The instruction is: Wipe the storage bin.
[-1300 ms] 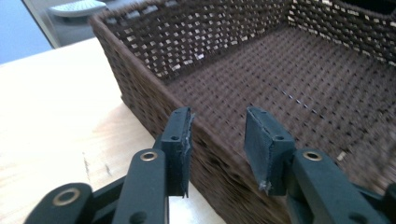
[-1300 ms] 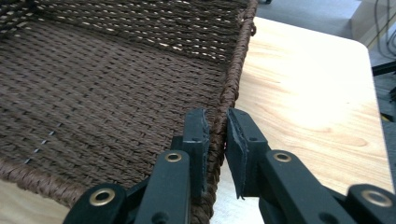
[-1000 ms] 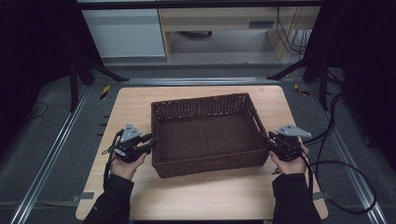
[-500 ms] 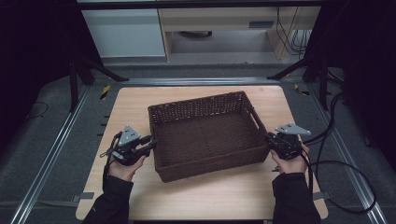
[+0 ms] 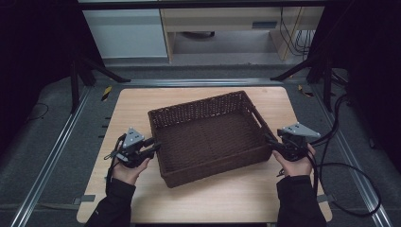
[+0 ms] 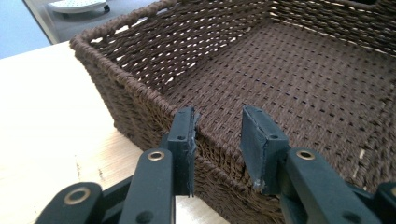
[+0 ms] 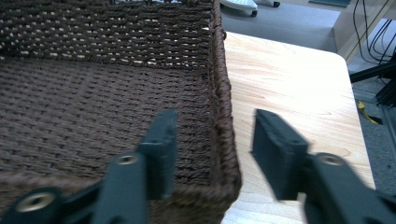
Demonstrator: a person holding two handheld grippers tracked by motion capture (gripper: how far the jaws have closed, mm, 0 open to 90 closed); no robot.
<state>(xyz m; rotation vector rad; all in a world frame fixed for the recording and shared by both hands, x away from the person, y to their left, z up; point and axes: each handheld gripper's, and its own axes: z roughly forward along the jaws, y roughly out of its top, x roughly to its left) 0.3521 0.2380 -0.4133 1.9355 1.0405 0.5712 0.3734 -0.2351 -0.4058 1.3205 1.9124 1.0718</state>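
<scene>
Now basket [image 5: 210, 137] has turned a bit on the table [image 5: 142, 101] vs a sec ago, sits skewed btwn both tools. L gripper [image 6: 217, 135] spread, rim btwn its jaws; R gripper [image 7: 212, 140] spread astride near corner rim. Looks like released, placement prob done

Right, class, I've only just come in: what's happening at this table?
A person at a wooden table holds a gripper in each hand and is working on an empty brown wicker basket. The left gripper has its fingers open astride the basket's rim near a corner. The right gripper is open too, its fingers straddling the rim at the opposite side. Neither has closed on the weave. The basket sits askew on the table.
</scene>
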